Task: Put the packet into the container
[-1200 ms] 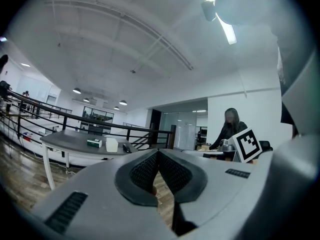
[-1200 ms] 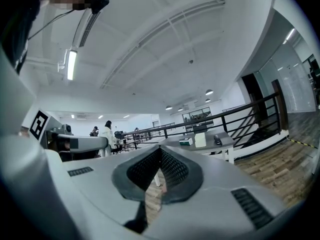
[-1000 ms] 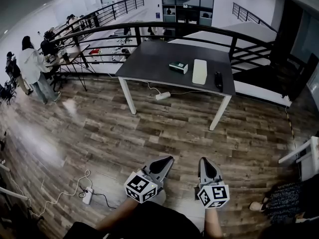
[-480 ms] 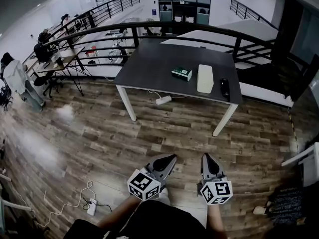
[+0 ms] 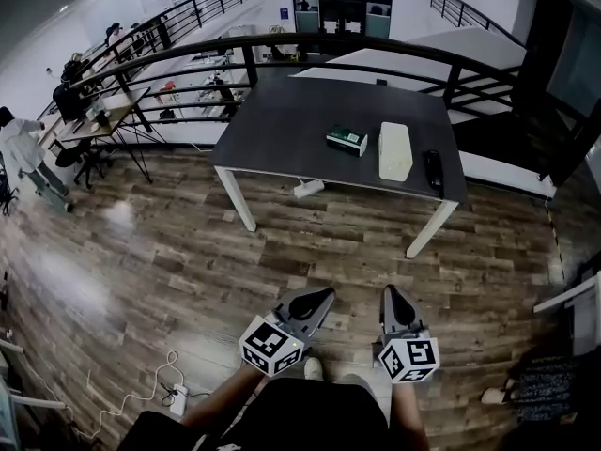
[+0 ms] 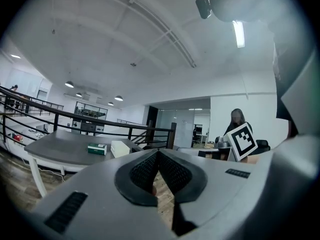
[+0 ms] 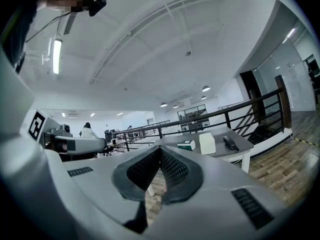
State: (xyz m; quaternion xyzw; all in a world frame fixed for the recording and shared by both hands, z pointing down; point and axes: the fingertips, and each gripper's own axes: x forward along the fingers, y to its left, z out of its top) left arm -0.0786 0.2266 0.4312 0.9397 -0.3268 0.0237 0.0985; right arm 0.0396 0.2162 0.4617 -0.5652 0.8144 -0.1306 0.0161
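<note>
Head view: the green packet [image 5: 346, 140] lies flat on the dark grey table [image 5: 282, 130], toward its right half, and just to the packet's right stands the white container [image 5: 394, 150], the two near each other but apart. Further right, close to the table's edge, lies a slim black object [image 5: 433, 169], too small to tell what it is. Under the table a white power strip [image 5: 307, 188] rests on the wooden floor [image 5: 169, 252], and a dark railing [image 5: 282, 50] curves behind the table. Well short of the table, at the bottom of the view, the left gripper [image 5: 322, 295] and the right gripper [image 5: 388, 294] are held side by side over the floor, both pointing toward the table. The left gripper view shows its ribbed pads meeting at the tips with nothing between them; the right gripper view shows the same, jaws together and empty. Several people stand at desks far off to the left.
</note>
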